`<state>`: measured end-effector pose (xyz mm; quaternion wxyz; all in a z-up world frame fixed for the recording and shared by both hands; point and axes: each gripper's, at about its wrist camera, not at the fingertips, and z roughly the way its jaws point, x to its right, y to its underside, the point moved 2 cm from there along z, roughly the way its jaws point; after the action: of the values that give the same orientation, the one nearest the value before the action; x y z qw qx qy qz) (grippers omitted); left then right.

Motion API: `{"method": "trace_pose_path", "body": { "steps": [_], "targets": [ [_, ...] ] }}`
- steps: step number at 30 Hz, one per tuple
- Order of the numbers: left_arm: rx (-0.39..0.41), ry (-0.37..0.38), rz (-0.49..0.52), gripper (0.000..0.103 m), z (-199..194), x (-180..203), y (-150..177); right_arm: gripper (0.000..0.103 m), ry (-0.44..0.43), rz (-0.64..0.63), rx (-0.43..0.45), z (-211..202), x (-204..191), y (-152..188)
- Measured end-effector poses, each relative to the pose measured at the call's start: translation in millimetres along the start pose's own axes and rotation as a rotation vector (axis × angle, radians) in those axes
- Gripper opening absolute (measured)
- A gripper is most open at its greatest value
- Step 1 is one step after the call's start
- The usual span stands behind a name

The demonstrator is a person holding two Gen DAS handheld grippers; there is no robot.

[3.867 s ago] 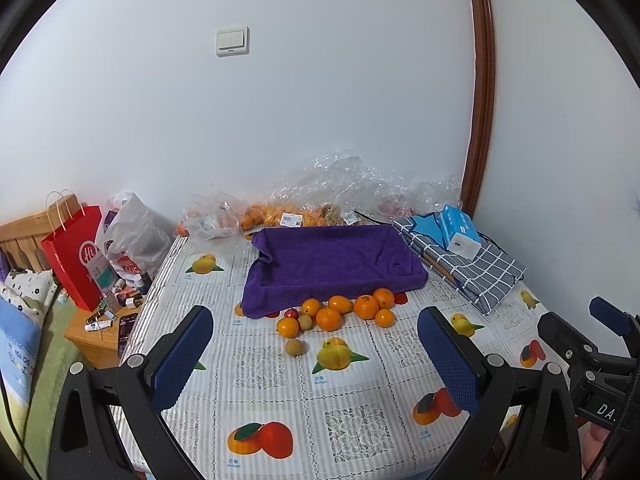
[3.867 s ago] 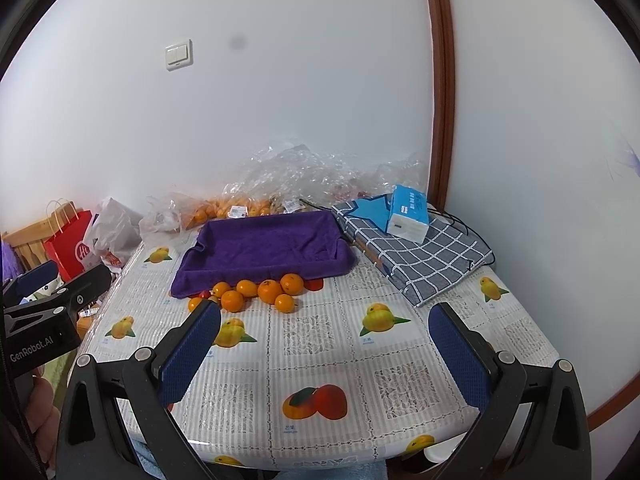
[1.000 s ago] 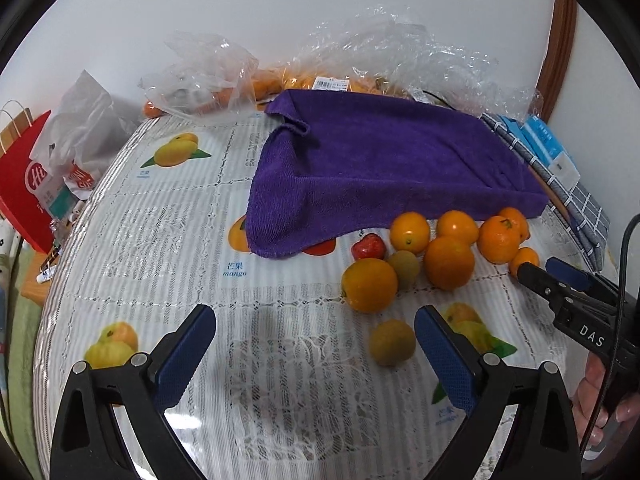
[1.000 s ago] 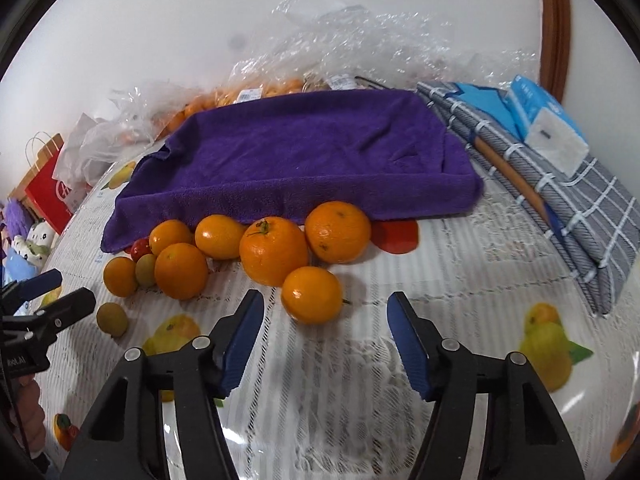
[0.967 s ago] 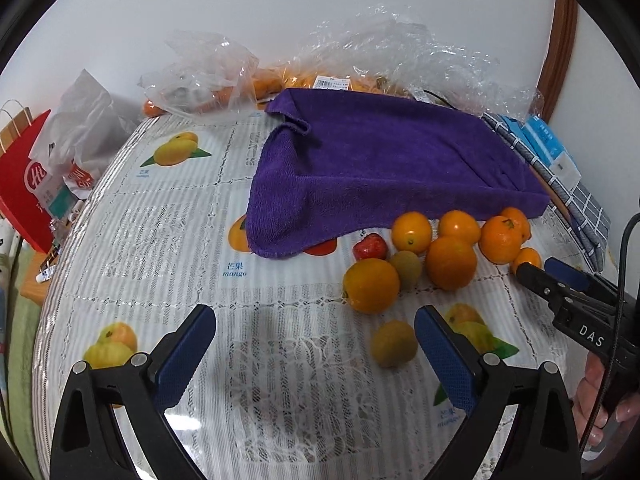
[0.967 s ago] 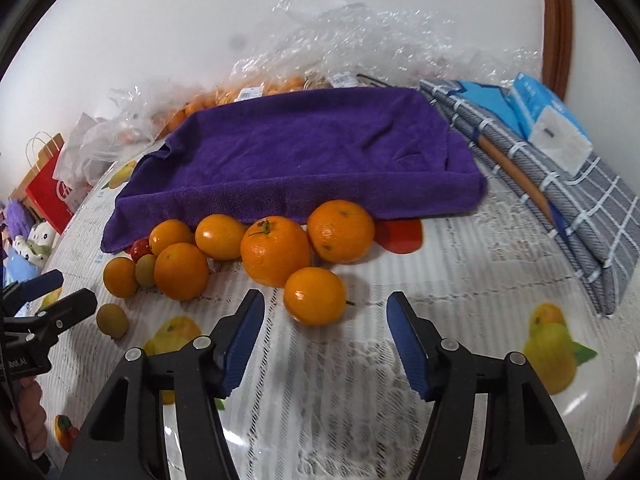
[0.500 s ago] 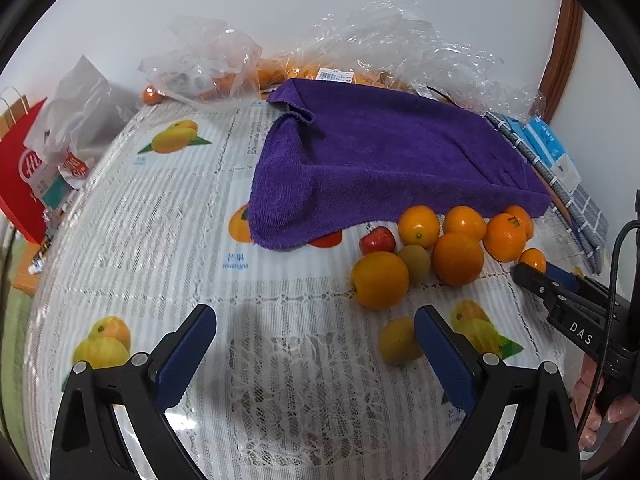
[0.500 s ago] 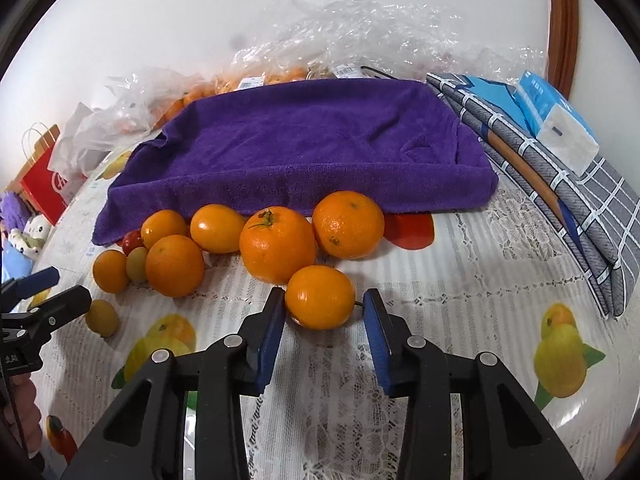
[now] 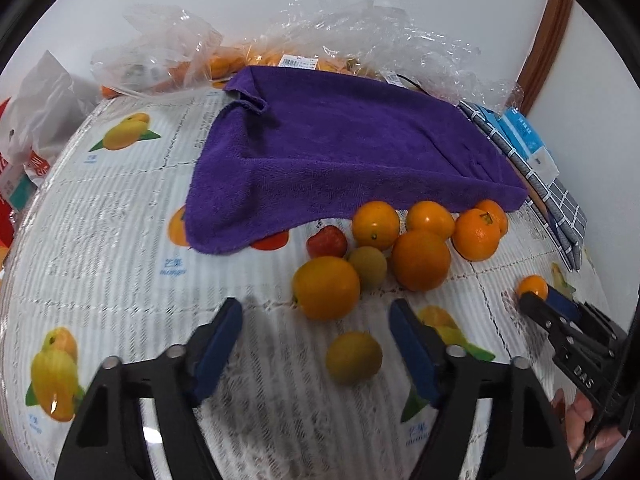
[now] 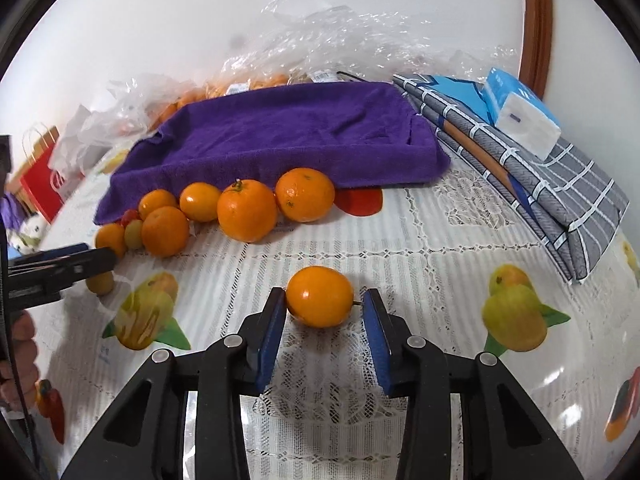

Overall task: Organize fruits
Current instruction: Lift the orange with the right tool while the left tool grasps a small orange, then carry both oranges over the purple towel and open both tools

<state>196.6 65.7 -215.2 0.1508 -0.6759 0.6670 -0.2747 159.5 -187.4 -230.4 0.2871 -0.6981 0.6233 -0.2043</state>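
1. The right tongs (image 10: 323,312) are clamped on a small orange (image 10: 320,296), one blue pad against each of its sides; the fruit sits low over the surface (image 10: 440,248), well apart from the rest of the pile.
2. The left tongs (image 9: 316,324) stand about half open and their jaws are closing. A yellow-green fruit (image 9: 353,357) lies on the surface between the two blue pads, nearer the right one, and neither pad touches it.
3. Just beyond the left tongs rests a large orange (image 9: 326,288), with a second yellow-green fruit (image 9: 367,268) touching its right side and a small red fruit (image 9: 327,241) just behind them.
4. Further back, a cluster of oranges (image 9: 421,259) lies in a loose row along the front edge of a purple towel (image 9: 344,152).
5. The towel is draped over something raised; its left corner hangs down onto the surface.
6. Behind the towel, against the white wall, are crumpled clear plastic bags (image 9: 372,28) with more orange fruit showing inside.
7. To the right of the towel lies a folded grey checked cloth (image 10: 560,184) with a blue-and-white tissue pack (image 10: 520,116) on top.
8. The surface wears a white lacy cover printed with fruit pictures.
9. At the left edge of the right wrist view, a person's fingers (image 10: 20,344) show below the left tongs.
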Motion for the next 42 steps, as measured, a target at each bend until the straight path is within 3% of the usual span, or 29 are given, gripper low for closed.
{"method": "trace_pose_path", "body": {
  "steps": [4,6,13,30,42],
  "targets": [
    [0.038,0.009,-0.012,0.041,1.6,-2.0,-2.2,0.039,0.006,-0.012,0.001,-0.1,-3.9,0.0],
    [0.043,0.027,-0.018,0.034,2.4,-2.7,-2.2,0.039,-0.001,-0.035,0.003,-0.5,-9.2,0.0],
    [0.04,0.083,-0.06,0.034,-2.5,-9.3,-2.5,0.039,-0.038,-0.007,0.002,1.2,-6.0,-2.5],
    [0.136,0.062,-0.06,0.034,-53.8,-10.1,-8.7,0.039,-0.102,0.046,0.037,-17.1,4.6,-6.8],
    [0.251,0.048,-0.059,0.034,-108.4,-21.3,-58.4,0.039,-0.007,-0.001,0.179,-67.9,17.6,-78.1]
  ]
}}
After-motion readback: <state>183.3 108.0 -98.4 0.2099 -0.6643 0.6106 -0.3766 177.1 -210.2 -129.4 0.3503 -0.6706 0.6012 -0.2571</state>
